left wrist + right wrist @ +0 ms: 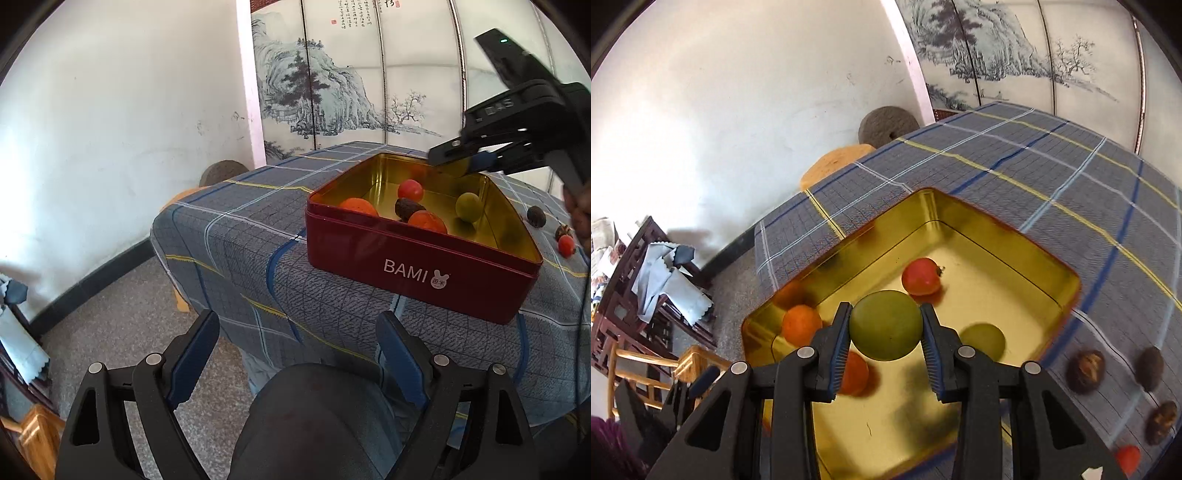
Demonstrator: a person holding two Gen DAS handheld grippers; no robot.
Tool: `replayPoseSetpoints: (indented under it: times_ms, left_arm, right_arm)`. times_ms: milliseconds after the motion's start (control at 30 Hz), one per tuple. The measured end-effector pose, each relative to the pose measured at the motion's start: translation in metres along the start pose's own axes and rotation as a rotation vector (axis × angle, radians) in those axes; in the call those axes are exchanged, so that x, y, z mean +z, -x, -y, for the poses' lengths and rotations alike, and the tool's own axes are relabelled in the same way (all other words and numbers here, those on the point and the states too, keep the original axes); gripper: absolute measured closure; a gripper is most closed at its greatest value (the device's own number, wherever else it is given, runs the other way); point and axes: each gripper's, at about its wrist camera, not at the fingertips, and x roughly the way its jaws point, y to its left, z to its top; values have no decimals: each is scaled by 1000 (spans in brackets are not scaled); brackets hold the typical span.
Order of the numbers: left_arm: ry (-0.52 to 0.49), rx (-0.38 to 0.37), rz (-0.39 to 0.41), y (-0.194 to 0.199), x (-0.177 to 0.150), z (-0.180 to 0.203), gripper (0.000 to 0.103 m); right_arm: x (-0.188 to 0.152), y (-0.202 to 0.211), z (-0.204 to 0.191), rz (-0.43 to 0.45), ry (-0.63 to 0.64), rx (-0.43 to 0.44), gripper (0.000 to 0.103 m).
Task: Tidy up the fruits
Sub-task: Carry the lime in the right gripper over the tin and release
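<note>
Right tongs (885, 339): clamped on a green fruit (885, 325), held above the open tin (424, 254).
Left tongs (297, 354): apart, empty, near the tabletop (236, 236) edge.
Step in hand: judged placing; lower into a bare patch of the floor before letting go, so the fruit does not roll or knock.
Tin: red outside, glossy gold inside, rounded corners.
Contents: smooth round orange fruit (801, 325), red fruit (921, 277).
Tabletop: plaid woven cloth; wrinkled dark fruits (1086, 370) lie loose.

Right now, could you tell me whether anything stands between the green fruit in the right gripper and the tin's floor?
Nothing visible does: the green fruit, clamped in the right gripper, hangs over the open tin, with bare gold floor below.
</note>
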Motion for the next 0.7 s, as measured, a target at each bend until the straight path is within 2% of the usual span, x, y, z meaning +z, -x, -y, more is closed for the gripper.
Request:
replayPoseSetpoints:
  times_ms: [167, 267, 367, 467, 567, 700]
  left_arm:
    - [17, -14, -6, -2, 0, -5, 16]
    - [20, -16, -11, -3, 0, -6, 16]
    - [19, -14, -12, -3, 0, -6, 16]
    - [13, -10, -14, -3, 0, -6, 16]
    - [12, -8, -15, -4, 1, -6, 15]
    - [2, -7, -17, -3, 1, -2, 14]
  right_arm:
    - [11, -29, -7, -25, -8, -24, 68]
    - [13, -31, -8, -11, -25, -20, 66]
    - [10, -17, -1, 52, -64, 15, 50]
    - [-2, 16, 14, 143, -102, 26, 47]
    - [-24, 46, 38, 165, -96, -65, 47]
    - [-51, 53, 78, 31, -42, -252, 51]
